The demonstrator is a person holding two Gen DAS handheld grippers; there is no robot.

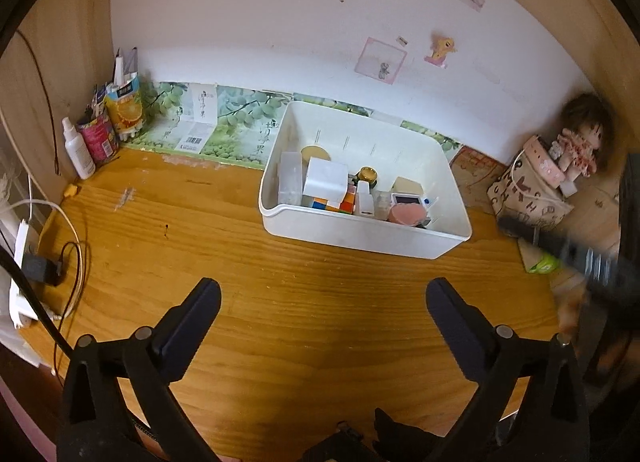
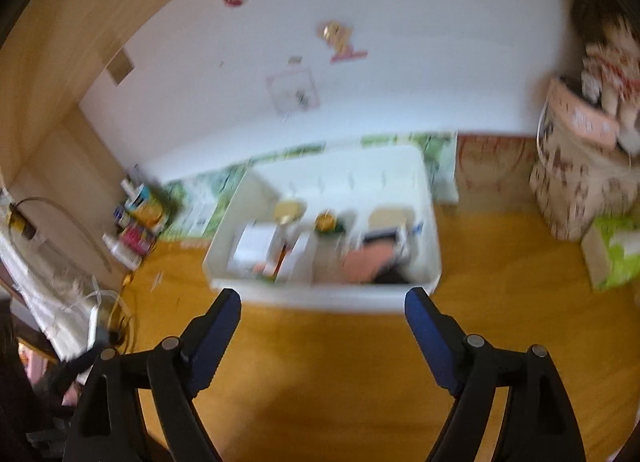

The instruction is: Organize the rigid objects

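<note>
1. Left gripper (image 1: 323, 294): released, jaws spread wide, nothing between them. It hangs above bare wood of the tabletop (image 1: 224, 262), angled down toward it.
2. Right gripper (image 2: 322, 304): released, jaws apart and empty, over the tabletop just in front of the bin's near wall. Its view is motion-blurred. In the left wrist view a blurred dark shape at the right edge may be this gripper; cannot tell for sure.
3. White plastic bin (image 1: 360, 240): rectangular, open-topped, standing on the tabletop beyond both grippers. Long axis runs roughly left to right, with its far wall close to the back wall. A pour-style notch sits at its near-left corner.
4. Bin contents, all rigid small items, packed along the near half:
   - white box (image 1: 326, 180), upright, left of centre;
   - multicoloured puzzle cube (image 1: 336, 204), just below it;
   - clear plastic case (image 1: 290, 178), upright against the left wall;
   - gold-lidded jar (image 1: 368, 174), centre;
   - pink round item (image 1: 406, 214), near-right.
5. Surroundings:
   - spray bottle (image 1: 78, 152) and printed cups of pens at the far-left corner;
   - power strip and cables at the left edge;
   - doll (image 1: 580, 142) atop a patterned bag (image 1: 528, 192), far right;
   - green packet (image 1: 542, 262), right of the bin.
</note>
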